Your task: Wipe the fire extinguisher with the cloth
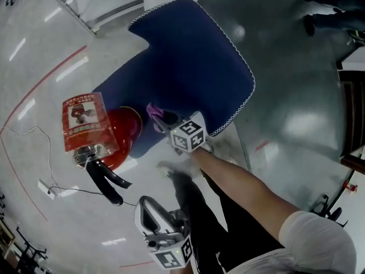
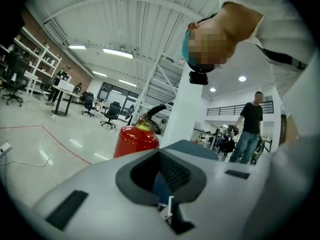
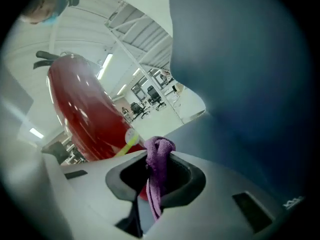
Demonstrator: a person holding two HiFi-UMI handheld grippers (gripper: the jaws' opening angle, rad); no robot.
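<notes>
Item: fire extinguisher (image 1: 117, 137), red, upright on the pale floor (image 1: 51, 50) at the left edge of a blue mat (image 1: 188, 61); printed label (image 1: 84, 120) on the near side, black handle and hose (image 1: 105, 180) at the top

Item: cloth (image 3: 154, 184), purple, small, bunched; pinched in the right gripper (image 3: 160, 156), with a knot of fabric poking out past the tips and a tail hanging down behind

Right gripper: jaws clenched on the cloth; held out over the mat edge on an outstretched arm (image 1: 245, 190), tips aimed at the red body. Cloth just beside the shoulder of the cylinder; contact not confirmed from either view

Left gripper (image 2: 162, 166): jaws together, nothing between them; held low and back near the legs, well apart from the extinguisher, which shows upright in its view across open floor

Other: white cable (image 1: 34, 131) trailing on the floor to the left; red line (image 1: 43, 83) painted on the floor

Step in hand, judged: approach to the first stroke, cloth brought up to the cylinder, wiping not yet clearly begun

Next move, judged: press the protruding fold against the red wall and drag it down or around. Little cloth exposed, so hard jaw edges likely to scrape paint unless the fabric leads. Free-standing cylinder liable to rock under side pressure; spare left gripper well suited to steady the handle
</notes>
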